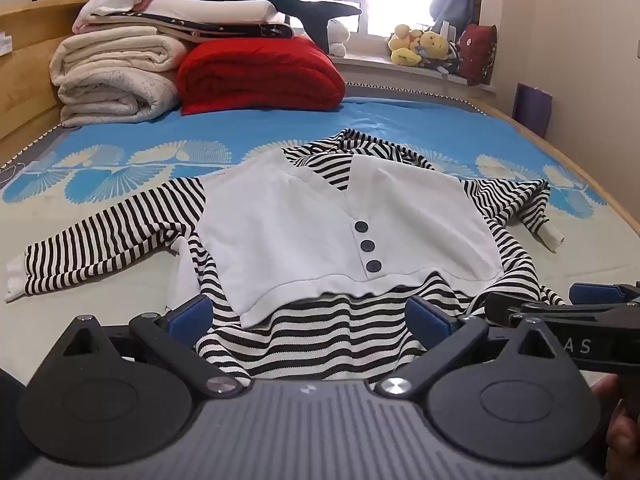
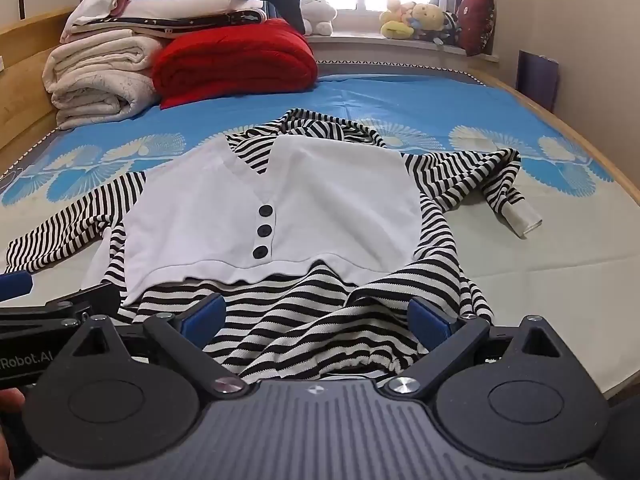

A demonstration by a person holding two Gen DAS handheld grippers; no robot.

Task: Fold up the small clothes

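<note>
A small black-and-white striped top with a white buttoned vest front (image 1: 344, 220) lies spread on the bed, sleeves out to both sides; it also shows in the right wrist view (image 2: 280, 208). My left gripper (image 1: 308, 316) is open, its blue pads either side of the striped hem at the near left. My right gripper (image 2: 320, 312) is open over the bunched striped hem at the near right. Each gripper shows at the edge of the other's view. The left sleeve (image 1: 100, 240) lies flat; the right sleeve (image 2: 480, 176) is crumpled, its white cuff (image 2: 524, 218) turned out.
The bed has a blue patterned sheet (image 1: 400, 120) with a pale near part. Folded white quilts (image 1: 112, 80) and a red quilt (image 1: 260, 76) are stacked at the far left. Plush toys (image 1: 424, 46) sit on the windowsill. The wooden bed edge (image 1: 580, 168) runs along the right.
</note>
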